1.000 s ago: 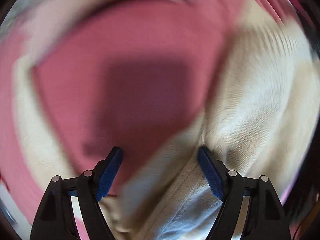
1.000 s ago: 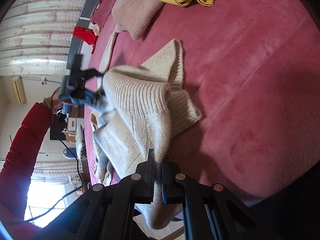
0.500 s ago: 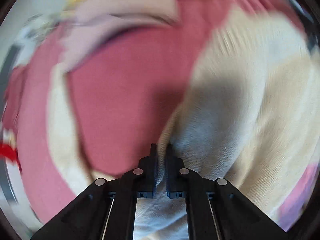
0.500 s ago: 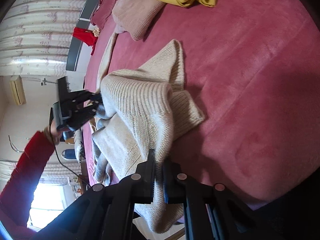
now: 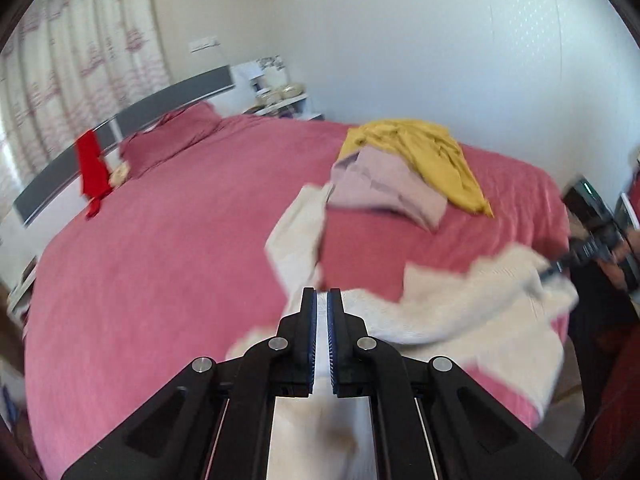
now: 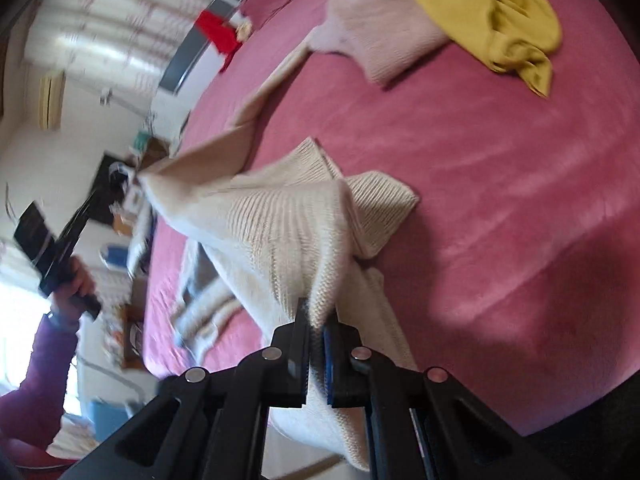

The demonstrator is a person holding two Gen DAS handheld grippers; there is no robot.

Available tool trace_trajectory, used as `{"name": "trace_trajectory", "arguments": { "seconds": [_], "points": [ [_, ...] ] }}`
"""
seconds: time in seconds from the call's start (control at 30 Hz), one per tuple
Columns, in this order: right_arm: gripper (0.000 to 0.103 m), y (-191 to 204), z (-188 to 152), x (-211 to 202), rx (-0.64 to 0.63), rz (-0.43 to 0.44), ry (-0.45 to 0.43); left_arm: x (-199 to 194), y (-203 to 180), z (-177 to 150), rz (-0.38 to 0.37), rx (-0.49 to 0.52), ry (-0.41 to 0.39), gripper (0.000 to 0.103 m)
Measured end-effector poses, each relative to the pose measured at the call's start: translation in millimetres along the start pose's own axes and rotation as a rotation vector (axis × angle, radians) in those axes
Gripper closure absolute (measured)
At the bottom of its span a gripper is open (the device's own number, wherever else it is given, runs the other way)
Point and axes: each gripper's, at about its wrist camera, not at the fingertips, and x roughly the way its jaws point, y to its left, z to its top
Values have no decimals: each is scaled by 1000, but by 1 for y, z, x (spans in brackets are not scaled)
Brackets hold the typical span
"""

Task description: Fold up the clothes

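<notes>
Since a second ago our left gripper (image 5: 322, 296) has clamped and lifted the soft, floppy cream sweater (image 6: 280, 216) off the bed (image 6: 500, 184), our right gripper (image 6: 316, 312) pinching another edge.

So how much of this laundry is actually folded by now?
None looks folded. Both the left gripper and right gripper pinch the cream sweater, lifting it off the bed. The pink garment and yellow garment lie heaped, untouched.
</notes>
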Motion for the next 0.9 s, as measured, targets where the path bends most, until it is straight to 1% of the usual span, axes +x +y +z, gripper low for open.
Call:
{"name": "trace_trajectory", "arguments": {
  "seconds": [0.07, 0.1, 0.13, 0.2, 0.27, 0.3, 0.33, 0.37, 0.4, 0.43, 0.47, 0.5, 0.53, 0.57, 0.63, 0.73, 0.77, 0.8, 0.87, 0.9],
  "points": [
    [99, 6, 2, 8, -32, -20, 29, -17, -6, -33, 32, -14, 54, 98],
    [99, 7, 1, 13, -37, -28, 44, -22, -9, -57, 61, -24, 101, 98],
    [97, 8, 0, 17, -42, -36, 59, -21, -12, -74, 56, -49, 123, 98],
    [95, 9, -2, 26, -51, -49, 90, -13, -21, -90, 45, -77, 129, 97],
    [92, 12, -5, 31, -41, -46, 102, 6, -34, -85, -4, -36, 131, 95],
    [88, 11, -6, 31, -31, -44, 99, 16, -41, -82, -29, -16, 132, 91],
    [86, 9, -8, 31, -22, -38, 99, 27, -48, -73, -45, 29, 137, 80],
    [85, 8, -9, 31, -13, -29, 100, 38, -55, -57, -66, 93, 139, 72],
    [84, 7, -11, 32, -4, -22, 97, 49, -62, -42, -87, 158, 141, 54],
    [81, 7, -11, 32, 2, -10, 96, 58, -69, -26, -121, 215, 125, 42],
    [80, 6, -12, 33, 8, 2, 96, 70, -72, -14, -158, 255, 137, 36],
    [80, 5, -11, 34, 15, 9, 101, 81, -76, -2, -194, 295, 149, 27],
    [79, 5, -8, 36, 17, 17, 110, 92, -79, 10, -231, 335, 161, 25],
    [79, 6, -5, 37, 3, 29, 119, 110, -83, 20, -259, 391, 201, 25],
    [78, 11, 1, 37, -41, 5, 116, 138, -88, 26, -265, 494, 281, 25],
    [78, 22, 8, 34, -141, -27, 121, 179, -95, 14, -348, 609, 492, 25],
    [78, 25, 10, 34, -172, -35, 125, 187, -98, 8, -365, 651, 537, 25],
    [78, 27, 11, 34, -200, -42, 131, 198, -102, -3, -386, 691, 606, 25],
    [78, 30, 12, 37, -230, -46, 159, 212, -103, -14, -392, 700, 683, 25],
    [78, 31, 12, 40, -233, -46, 175, 216, -102, -19, -390, 688, 701, 25]
  ]
}}
